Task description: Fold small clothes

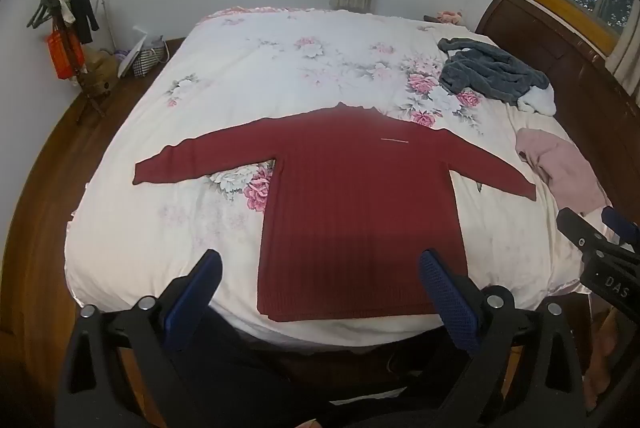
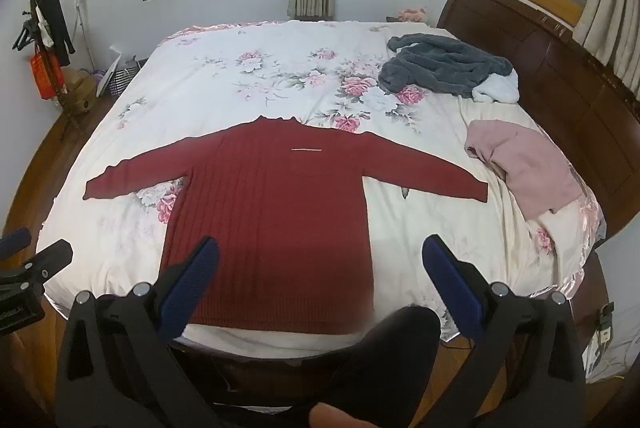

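Both grippers hang empty at the bed's foot, left gripper [image 1: 320, 268] and right gripper [image 2: 320, 256] spread wide. Red sweater [image 1: 360, 212] lies flat near that edge, sleeves out: no fold begun. Grey garment [image 2: 444, 68] and pink garment [image 2: 524, 164], beyond the sweater toward the headboard, unfolded. Only the right view shows the headboard's [image 2: 560, 76] full run.

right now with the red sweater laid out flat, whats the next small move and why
Probably bring the left gripper forward to the left sleeve cuff to fold it across the body. The red sweater lies flat with both sleeves spread, both grippers are open and empty above the hem, and nothing is folded yet.
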